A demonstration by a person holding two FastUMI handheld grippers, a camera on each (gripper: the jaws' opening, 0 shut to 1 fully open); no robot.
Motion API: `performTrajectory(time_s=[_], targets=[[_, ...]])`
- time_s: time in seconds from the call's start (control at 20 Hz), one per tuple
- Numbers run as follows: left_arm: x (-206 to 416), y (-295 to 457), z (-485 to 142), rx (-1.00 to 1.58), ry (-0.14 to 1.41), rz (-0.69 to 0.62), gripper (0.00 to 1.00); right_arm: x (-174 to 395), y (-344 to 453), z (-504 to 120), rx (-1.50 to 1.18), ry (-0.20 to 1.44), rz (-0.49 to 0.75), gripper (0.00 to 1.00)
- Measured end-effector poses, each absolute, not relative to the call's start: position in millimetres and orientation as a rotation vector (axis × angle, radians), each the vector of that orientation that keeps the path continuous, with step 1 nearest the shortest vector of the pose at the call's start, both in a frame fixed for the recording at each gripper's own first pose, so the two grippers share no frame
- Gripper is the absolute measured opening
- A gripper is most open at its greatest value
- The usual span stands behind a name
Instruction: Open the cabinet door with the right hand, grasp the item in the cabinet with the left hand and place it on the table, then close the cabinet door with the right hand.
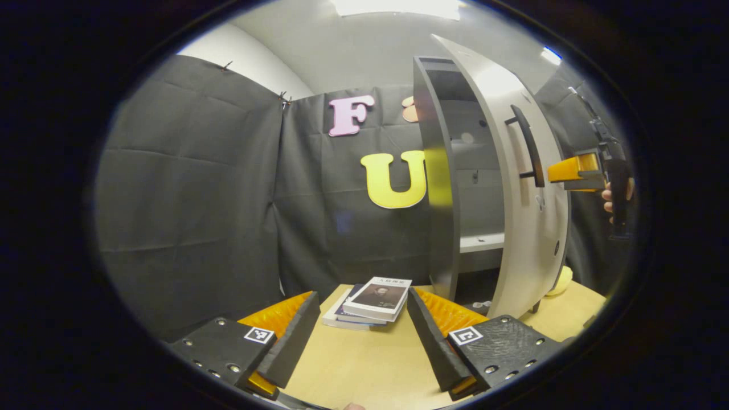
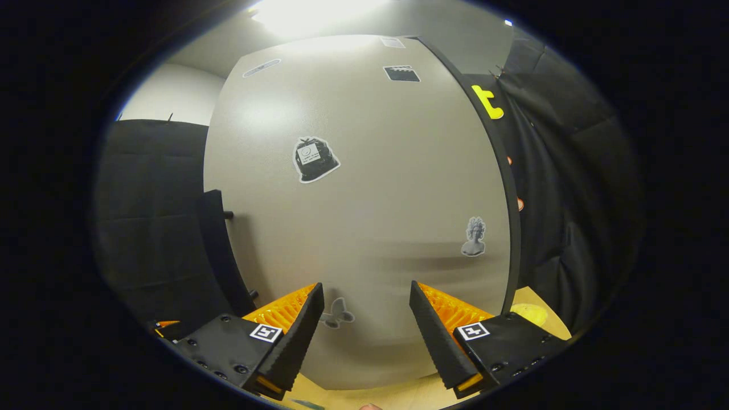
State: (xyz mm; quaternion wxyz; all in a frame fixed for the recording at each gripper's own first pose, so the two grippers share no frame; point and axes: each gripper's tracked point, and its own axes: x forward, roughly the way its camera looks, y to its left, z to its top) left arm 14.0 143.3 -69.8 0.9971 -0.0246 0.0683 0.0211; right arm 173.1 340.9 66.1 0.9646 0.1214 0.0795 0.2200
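The grey cabinet [image 1: 435, 188] stands on the table with its pale door [image 1: 529, 228] swung partly out, showing a bare shelf [image 1: 481, 242] inside. A black handle [image 1: 527, 145] runs down the door's front. A small stack of books [image 1: 373, 302] lies on the wooden table [image 1: 364, 370], just beyond my left gripper [image 1: 361, 336], which is open and holds nothing. My right gripper [image 1: 572, 171], held by a hand, hovers beside the handle. In the right gripper view the door [image 2: 370, 216] is close ahead, its handle [image 2: 219, 256] is off to the left, and my right gripper [image 2: 364, 336] is open.
Stickers dot the door's face [image 2: 314, 159]. A yellow object [image 2: 529, 313] lies on the table by the door's lower right edge, seen too behind the door [image 1: 561, 282]. Black cloth walls [image 1: 193, 199] close in the booth on the left and behind.
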Motion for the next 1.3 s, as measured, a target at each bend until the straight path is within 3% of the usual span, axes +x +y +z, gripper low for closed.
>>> performTrajectory(time_s=[0.15,0.35,0.45,0.9,1.3], targets=[[30,119,-54,-0.052,0.121,0.013,0.95,158,313,63,0.199,0.155,0.425,0.96],[40,89,-33,-0.043,0.086,-0.015,0.92,140,264,66,0.141,0.128,0.375,0.96],[41,70,-24,-0.048,0.080,-0.030,0.95,132,240,68,0.121,0.116,0.344,0.97],[28,-20,20,-0.050,0.046,-0.054,0.92,108,130,46,0.079,0.088,0.250,0.97],[2,-21,19,-0.027,0.052,-0.006,0.92,91,86,17,0.116,0.103,0.197,0.97]])
